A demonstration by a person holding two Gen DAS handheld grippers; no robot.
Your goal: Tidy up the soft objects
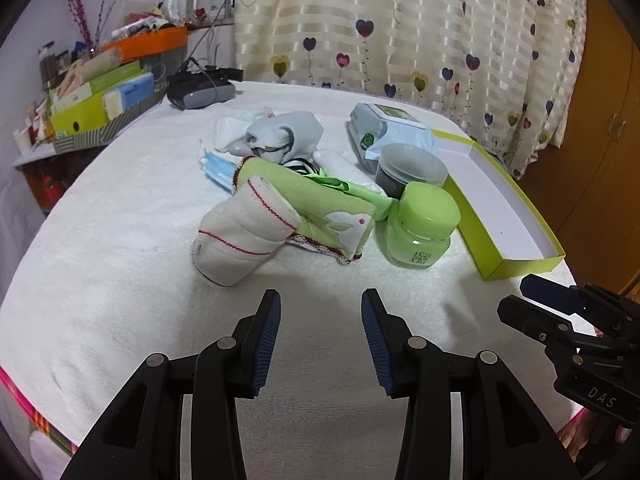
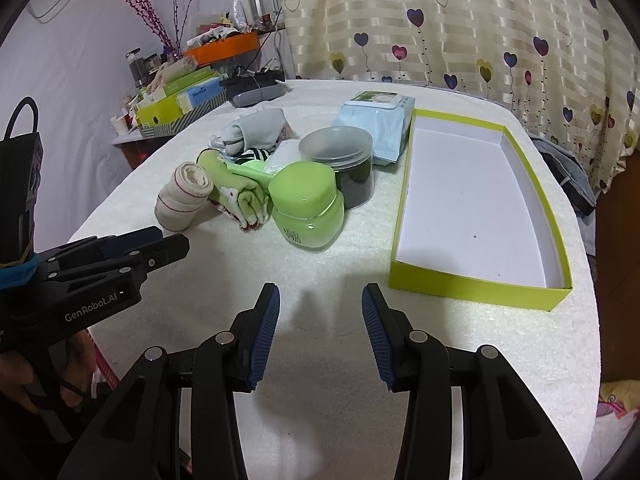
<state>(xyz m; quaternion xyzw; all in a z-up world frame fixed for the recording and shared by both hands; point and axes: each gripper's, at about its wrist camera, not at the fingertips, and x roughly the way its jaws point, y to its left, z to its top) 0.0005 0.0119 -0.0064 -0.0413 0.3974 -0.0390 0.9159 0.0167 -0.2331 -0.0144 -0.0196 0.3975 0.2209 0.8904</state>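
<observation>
A rolled cream cloth with red stitching [image 1: 244, 228] [image 2: 184, 196] lies on the white towel-covered table [image 1: 120, 280]. Against it rests a folded green towel with a rabbit motif [image 1: 320, 208] [image 2: 240, 192]. Behind them sit grey socks [image 1: 284, 136] [image 2: 256, 128], a striped sock [image 1: 304, 166] and blue face masks [image 1: 218, 166]. An open lime-green box [image 2: 476, 208] [image 1: 500, 208] stands empty at the right. My left gripper [image 1: 320, 304] hangs open short of the cream roll, nothing between its fingers. My right gripper [image 2: 320, 296] is open over bare towel, left of the box's near corner.
A green jar [image 1: 424, 224] [image 2: 308, 208], a dark lidded tub [image 1: 412, 170] [image 2: 340, 164] and a wipes pack [image 1: 384, 128] [image 2: 376, 120] stand between the cloths and the box. A cluttered shelf [image 1: 100, 92] and a grey device [image 1: 200, 90] lie at the far left. A heart-patterned curtain hangs behind.
</observation>
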